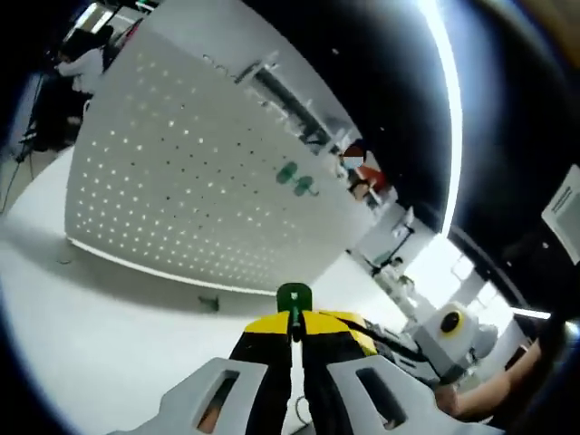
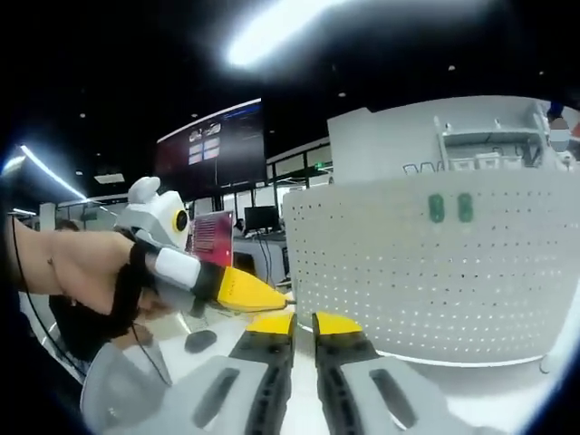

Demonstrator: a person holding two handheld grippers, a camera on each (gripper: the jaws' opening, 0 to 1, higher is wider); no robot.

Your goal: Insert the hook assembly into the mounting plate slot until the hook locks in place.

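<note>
The left tool (image 1: pixel 292 349), with yellow and black tips, is pressed together on a small green plastic hook piece (image 1: pixel 294 297), and the round green top sticks up just past the tips. Holding it this way keeps the hook pointing forward at the big white board full of little holes (image 1: pixel 181 181), which stands up on the white tabletop (image 1: pixel 82 335) a bit farther away. Two more green hook pieces (image 1: pixel 295 179) already sit high on that board, so the held one probably goes into the board too, and it is not there yet. The right tool (image 2: pixel 303 331) has its yellow tips close together with only a thin gap, and nothing sits between them; it seems to be waiting near the board. In the right gripper view the left tool comes in from the left, held in a person's hand (image 2: pixel 86 263). The room beyond is dark, with long bright ceiling lights (image 1: pixel 444 109), a big dark screen (image 2: pixel 210 149) and white shelves (image 2: pixel 489 136) behind the board.
</note>
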